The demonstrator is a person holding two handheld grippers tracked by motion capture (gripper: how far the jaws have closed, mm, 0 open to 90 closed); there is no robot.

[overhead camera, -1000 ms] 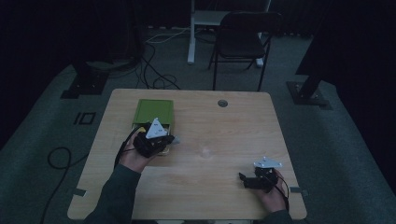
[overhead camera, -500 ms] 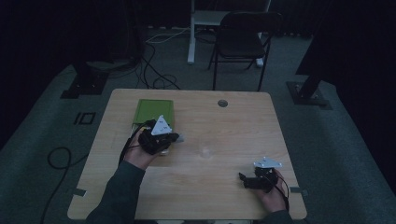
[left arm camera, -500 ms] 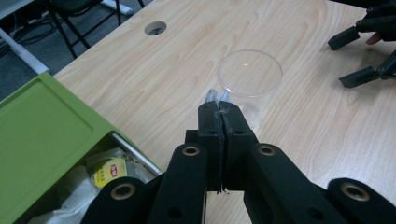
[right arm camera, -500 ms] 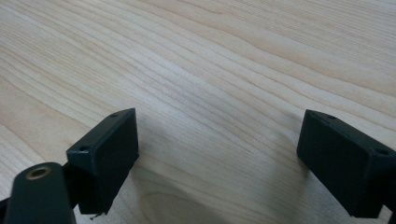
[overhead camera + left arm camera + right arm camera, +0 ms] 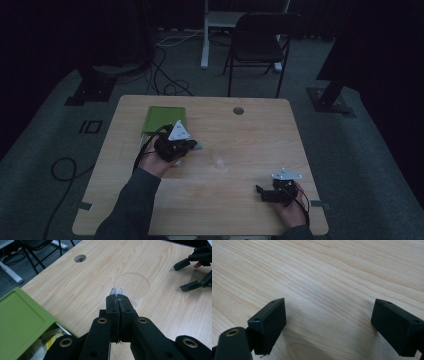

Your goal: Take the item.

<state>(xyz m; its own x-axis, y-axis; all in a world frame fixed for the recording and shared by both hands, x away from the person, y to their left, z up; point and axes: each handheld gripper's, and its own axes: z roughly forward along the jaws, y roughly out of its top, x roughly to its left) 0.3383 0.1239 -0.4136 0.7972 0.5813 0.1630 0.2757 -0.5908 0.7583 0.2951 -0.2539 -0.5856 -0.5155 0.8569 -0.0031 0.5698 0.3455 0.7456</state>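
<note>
Left claw (image 5: pixel 117 298) pinches a small grey piece (image 5: pixel 116 291) above grained wood.

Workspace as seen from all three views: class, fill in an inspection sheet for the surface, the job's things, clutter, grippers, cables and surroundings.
Surface: wooden table, bare, with a round hole near the far edge.
Job's things: green box at the far left; clear round dish flat on the wood at mid-table.
Clutter: nothing seen.
Grippers: left gripper shut on a small pale piece, which I cannot identify; right gripper open, low over bare wood.
Cables: black cable trailing from the left gripper; loose floor cables behind the table.
Surroundings: dark room, folding chair, carpet.
</note>
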